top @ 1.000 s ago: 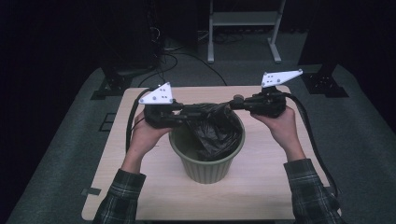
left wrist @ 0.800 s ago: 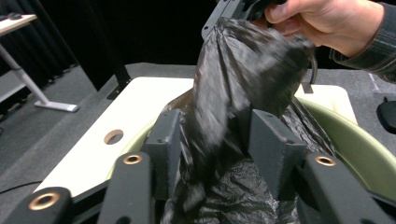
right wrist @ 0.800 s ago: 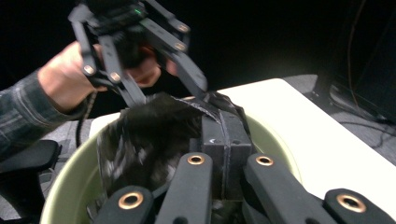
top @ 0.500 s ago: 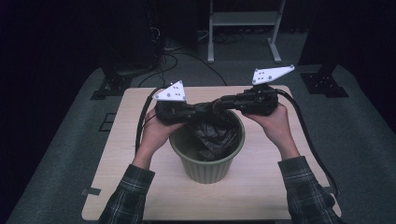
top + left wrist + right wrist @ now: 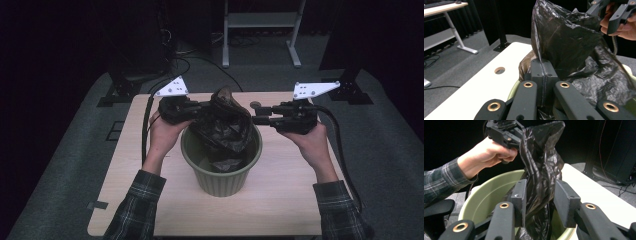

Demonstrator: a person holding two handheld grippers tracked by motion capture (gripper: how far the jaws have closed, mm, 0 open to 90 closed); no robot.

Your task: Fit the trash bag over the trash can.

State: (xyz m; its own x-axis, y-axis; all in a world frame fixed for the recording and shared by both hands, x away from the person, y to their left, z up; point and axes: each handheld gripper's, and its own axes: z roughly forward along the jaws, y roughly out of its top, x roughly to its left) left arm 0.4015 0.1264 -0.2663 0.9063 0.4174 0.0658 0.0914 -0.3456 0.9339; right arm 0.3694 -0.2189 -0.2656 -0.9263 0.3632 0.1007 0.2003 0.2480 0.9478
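1. The left gripper (image 5: 200, 106) is clenching a fold of the black plastic bag (image 5: 223, 125) and holding it up over the far-left part of the green pot (image 5: 220, 172). In the left gripper view its jaws are pressed flat together with the bag (image 5: 564, 47) rising out of them.
2. The right gripper (image 5: 256, 112) is sitting just beside the pot's far-right rim with its jaws parted. They have just been opening, and in the right gripper view the bag (image 5: 541, 167) is hanging between the pads (image 5: 520, 195) with a gap on at least one side, so this gripper is released rather than grasping.
3. The bag is standing bunched and half out of the pot, its lower part lying inside. The pot is standing on the wooden table (image 5: 280, 200), roughly in the middle.
4. The whole bag is now hanging from one pinch. If that fold is thin or slippery, it could slide out and the bag would drop back into the pot.
5. Pulling hard to the left could stretch or tear the film at the pinch.
6. If the bag is catching on the rim, a strong pull could tip or drag the pot, since nothing is steadying it.
7. The right jaws could snag loose film when moving away, or close on air when regrasping, because the crumpled bag gives no clear edge.
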